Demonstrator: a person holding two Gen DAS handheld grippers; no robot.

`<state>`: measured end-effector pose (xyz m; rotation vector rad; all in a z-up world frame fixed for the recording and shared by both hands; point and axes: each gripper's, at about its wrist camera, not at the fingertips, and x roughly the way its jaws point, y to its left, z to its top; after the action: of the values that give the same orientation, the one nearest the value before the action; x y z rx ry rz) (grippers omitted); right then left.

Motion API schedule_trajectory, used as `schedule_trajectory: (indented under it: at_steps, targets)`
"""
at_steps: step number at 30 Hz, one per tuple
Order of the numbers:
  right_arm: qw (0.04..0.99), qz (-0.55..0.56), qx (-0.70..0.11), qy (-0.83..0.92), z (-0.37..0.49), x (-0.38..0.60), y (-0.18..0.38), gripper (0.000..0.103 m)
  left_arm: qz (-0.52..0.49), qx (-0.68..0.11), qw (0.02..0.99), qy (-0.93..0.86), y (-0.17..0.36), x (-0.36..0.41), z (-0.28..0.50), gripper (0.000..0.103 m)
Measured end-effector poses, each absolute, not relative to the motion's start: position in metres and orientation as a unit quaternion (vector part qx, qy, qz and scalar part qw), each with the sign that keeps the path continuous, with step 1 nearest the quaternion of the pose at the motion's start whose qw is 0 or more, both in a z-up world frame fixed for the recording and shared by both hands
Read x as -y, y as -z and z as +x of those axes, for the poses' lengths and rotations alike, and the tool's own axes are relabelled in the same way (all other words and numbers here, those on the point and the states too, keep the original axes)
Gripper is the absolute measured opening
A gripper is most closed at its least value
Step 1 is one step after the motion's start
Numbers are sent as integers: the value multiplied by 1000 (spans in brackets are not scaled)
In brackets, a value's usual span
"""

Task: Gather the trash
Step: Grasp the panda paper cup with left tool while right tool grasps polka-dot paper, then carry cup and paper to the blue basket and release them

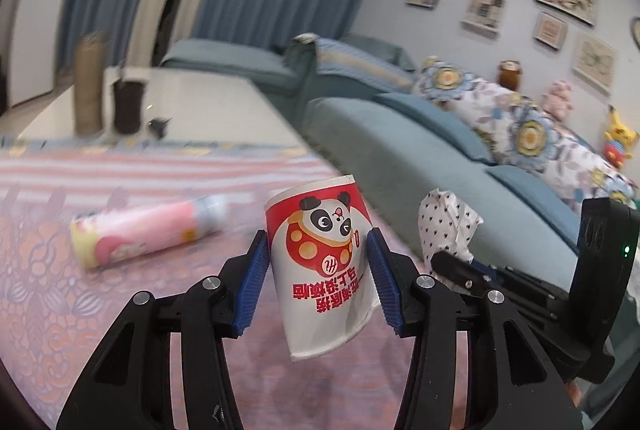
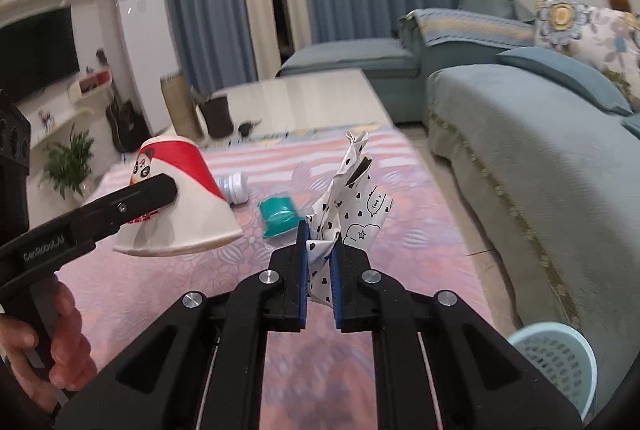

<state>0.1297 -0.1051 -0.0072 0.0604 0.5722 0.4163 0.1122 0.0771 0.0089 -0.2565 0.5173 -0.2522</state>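
My left gripper is shut on a red and white paper cup with a panda print, held upside down above the pink tablecloth. The cup also shows in the right wrist view, at the left. My right gripper is shut on a crumpled white wrapper with black hearts, held above the cloth. That wrapper shows in the left wrist view at the right. A pink and white bottle lies on its side on the cloth. A teal packet lies near it.
A light blue mesh bin stands on the floor at the lower right. A blue-green sofa runs along the right. A brown tube and a dark cup stand at the table's far end.
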Motion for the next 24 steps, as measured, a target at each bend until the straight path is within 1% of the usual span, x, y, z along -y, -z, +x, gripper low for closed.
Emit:
schedule_trajectory:
  at_steps: [6, 11, 15, 18, 24]
  targets:
    - [951, 47, -268, -149, 84, 174, -14, 7, -99, -243, 947, 188, -37, -6, 98, 48]
    - [952, 71, -280, -101, 59, 235, -8, 7, -87, -252, 935, 235, -39, 51, 92, 48]
    - [942, 107, -314, -52, 42, 289, 22, 7, -74, -287, 915, 275, -19, 101, 97, 48]
    - [929, 140, -343, -22, 34, 322, 50, 8, -53, -331, 892, 303, 11, 140, 103, 48]
    - [893, 201, -403, 10, 40, 363, 104, 9, -22, -401, 859, 318, 69, 178, 112, 48]
